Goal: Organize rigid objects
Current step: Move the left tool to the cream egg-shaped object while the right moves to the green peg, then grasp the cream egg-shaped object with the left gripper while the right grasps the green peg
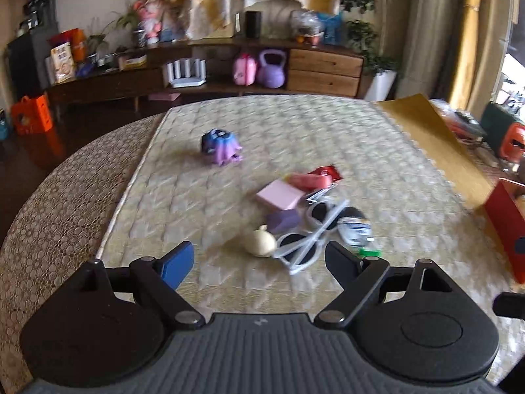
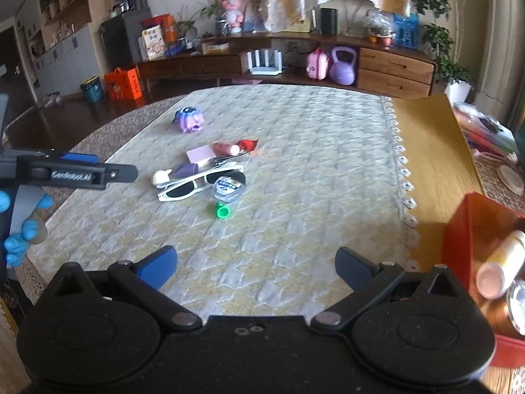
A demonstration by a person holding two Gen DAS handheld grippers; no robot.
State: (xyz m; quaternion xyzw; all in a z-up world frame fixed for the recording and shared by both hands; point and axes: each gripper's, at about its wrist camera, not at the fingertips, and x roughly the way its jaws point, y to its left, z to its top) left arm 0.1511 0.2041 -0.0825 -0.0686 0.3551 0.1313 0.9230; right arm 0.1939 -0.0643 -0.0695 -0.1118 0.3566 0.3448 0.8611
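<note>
Both grippers hang above the quilted surface (image 2: 295,164) with nothing between their fingers: the left gripper (image 1: 259,264) is spread wide, and so is the right gripper (image 2: 256,267). The clutter lies mid-surface: white sunglasses (image 2: 200,184) beside a cream bulb-shaped thing (image 1: 260,244), a pink box (image 1: 279,194) behind them. A purple toy (image 1: 220,147) sits farther left. A red box (image 2: 459,236) stands at the right edge.

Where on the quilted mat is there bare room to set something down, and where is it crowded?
Free: the wide stretch between the sunglasses and the mat's lace edge, the strip in front of the right gripper, and the far end beyond the purple toy. Crowded: the cluster of pink box, sunglasses, green cap and cream bulb, right ahead of the left gripper.
</note>
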